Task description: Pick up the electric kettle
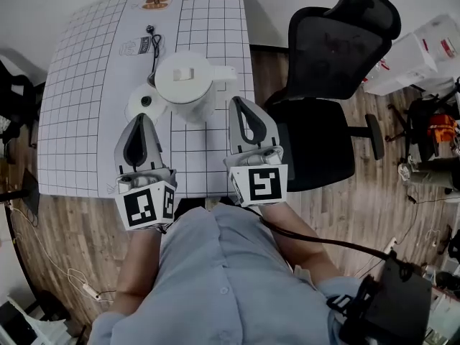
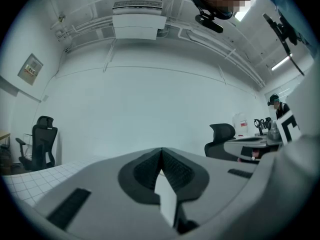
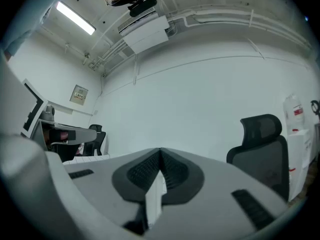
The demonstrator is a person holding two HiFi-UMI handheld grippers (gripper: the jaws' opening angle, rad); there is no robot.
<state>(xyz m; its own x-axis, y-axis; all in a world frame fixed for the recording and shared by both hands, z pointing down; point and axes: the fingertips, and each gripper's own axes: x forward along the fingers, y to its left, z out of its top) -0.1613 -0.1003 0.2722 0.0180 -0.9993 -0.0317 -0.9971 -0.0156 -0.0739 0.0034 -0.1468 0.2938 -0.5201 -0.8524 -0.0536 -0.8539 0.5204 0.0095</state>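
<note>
In the head view the white electric kettle (image 1: 185, 85) stands upright on the grid-marked table (image 1: 79, 121), its handle pointing right. Its round base (image 1: 142, 101) lies just left of it, with a black cord (image 1: 153, 49) running toward the back. My left gripper (image 1: 141, 117) is held level near the table's front edge, its tip close to the base, shut and holding nothing. My right gripper (image 1: 237, 100) sits just right of the kettle near the handle, not touching it, also shut and holding nothing. The left gripper view (image 2: 161, 149) and the right gripper view (image 3: 160, 150) show closed jaws against a white wall.
A black office chair (image 1: 330, 77) stands right of the table, close to my right gripper. White boxes (image 1: 417, 56) and clutter (image 1: 431, 149) sit at the far right on the wooden floor. Labels (image 1: 156, 2) lie at the table's far end. Another chair (image 2: 42, 139) stands at the left.
</note>
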